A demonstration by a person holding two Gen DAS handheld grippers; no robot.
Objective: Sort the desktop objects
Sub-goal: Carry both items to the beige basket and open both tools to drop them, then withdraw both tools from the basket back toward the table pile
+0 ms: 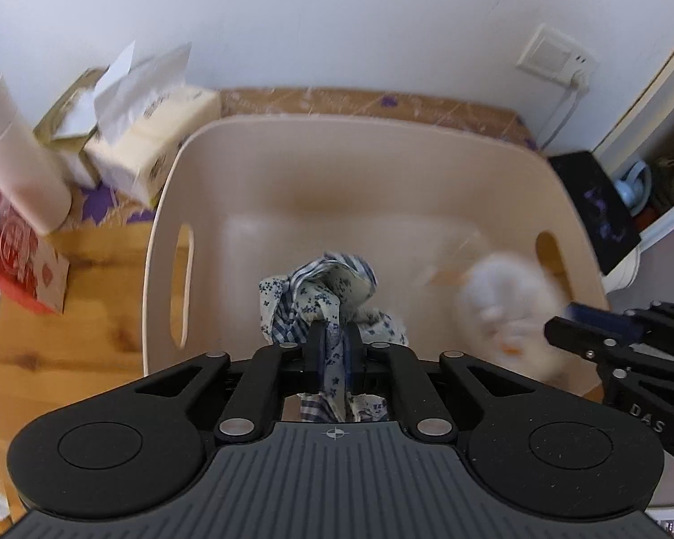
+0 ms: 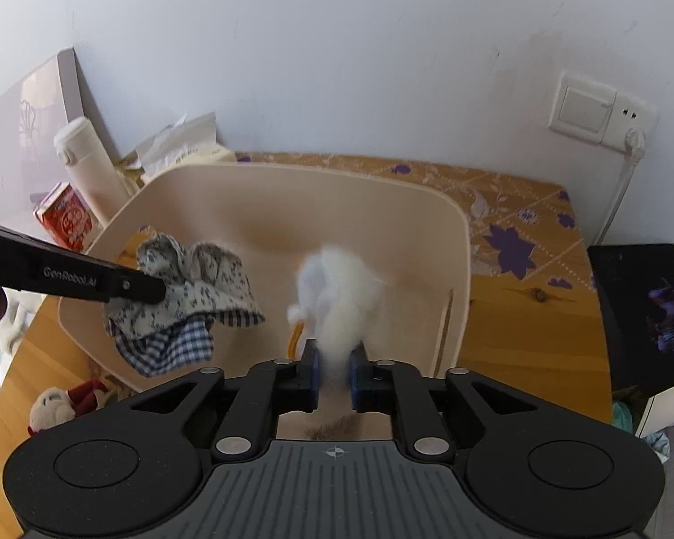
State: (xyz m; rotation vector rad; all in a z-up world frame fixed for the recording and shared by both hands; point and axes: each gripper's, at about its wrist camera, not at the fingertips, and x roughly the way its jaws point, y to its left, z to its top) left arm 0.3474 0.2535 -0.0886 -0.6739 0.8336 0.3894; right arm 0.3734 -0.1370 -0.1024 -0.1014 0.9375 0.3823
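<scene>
A cream plastic bin (image 1: pixel 337 123) with handle slots stands on the wooden table (image 2: pixel 530 337). My left gripper (image 1: pixel 332 337) is shut on a crumpled blue floral and checked cloth (image 1: pixel 319 287), which hangs over the bin's near left part; the cloth (image 2: pixel 202 296) also shows in the right wrist view. My right gripper (image 2: pixel 334 373) stands slightly open over the bin's near right side. A blurred white fluffy toy (image 2: pixel 341 296) sits in the gap between its blue pads and reaches forward into the bin. The same toy (image 1: pixel 503 310) is blurred in the left wrist view too.
Left of the bin stand tissue packs (image 1: pixel 157 134), a cream bottle (image 1: pixel 18 152) and a red box (image 1: pixel 18 251). A black device (image 1: pixel 602 206) sits off the table's right end. A small plush bear (image 2: pixel 54 408) lies near the front left. A wall socket (image 2: pixel 602 110) holds a plug.
</scene>
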